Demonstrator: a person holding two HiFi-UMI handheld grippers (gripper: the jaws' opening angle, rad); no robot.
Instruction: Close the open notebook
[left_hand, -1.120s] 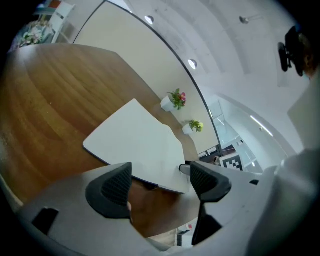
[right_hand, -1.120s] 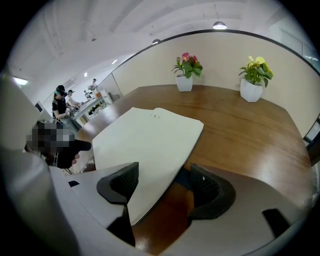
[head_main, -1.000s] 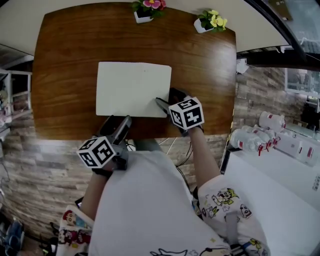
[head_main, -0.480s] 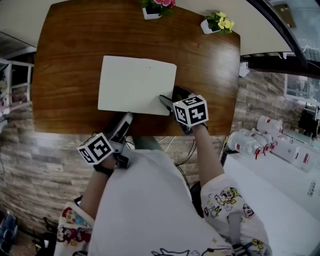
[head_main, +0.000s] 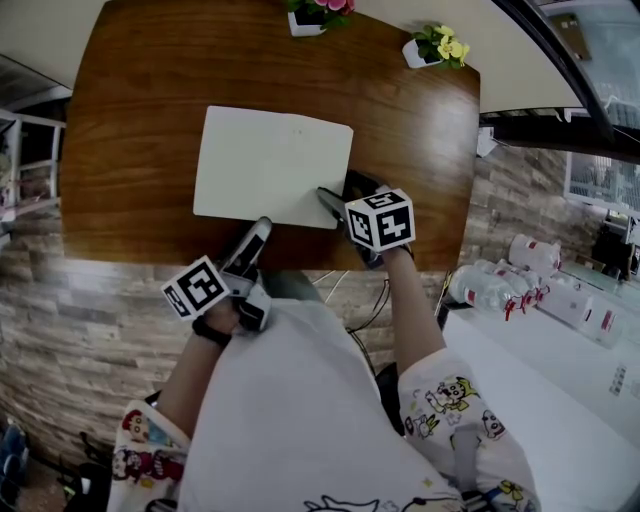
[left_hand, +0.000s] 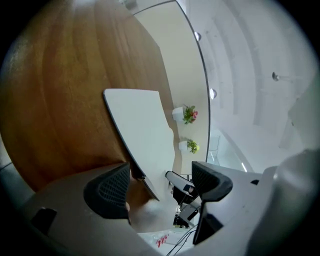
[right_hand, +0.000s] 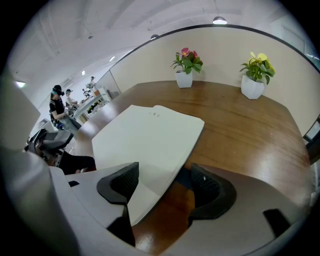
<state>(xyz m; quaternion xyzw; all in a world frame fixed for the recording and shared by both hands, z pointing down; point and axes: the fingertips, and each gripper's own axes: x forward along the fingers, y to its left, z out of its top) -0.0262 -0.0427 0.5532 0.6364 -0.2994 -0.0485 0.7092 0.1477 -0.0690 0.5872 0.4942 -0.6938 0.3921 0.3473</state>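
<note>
The open notebook (head_main: 272, 165) lies flat on the brown table (head_main: 130, 120), blank white pages up. My right gripper (head_main: 340, 193) is at its near right corner, open, and the page edge runs between the jaws. In the right gripper view (right_hand: 165, 185) the left jaw is over the page (right_hand: 150, 135) and the right jaw is over bare wood; a dark shadow shows under that edge. My left gripper (head_main: 255, 235) hovers at the table's front edge just below the notebook, open and holding nothing. In the left gripper view (left_hand: 160, 187) the notebook (left_hand: 145, 130) appears edge-on ahead.
Two white flower pots stand at the table's far edge, one pink (head_main: 318, 12), one yellow (head_main: 432, 45). A white counter with bottles (head_main: 510, 285) is off to the right. A brick wall (head_main: 90, 330) shows below the table's front edge.
My left gripper has crept up and slightly right toward the notebook's near edge and turned a little. The right gripper has stayed at the near right corner.
</note>
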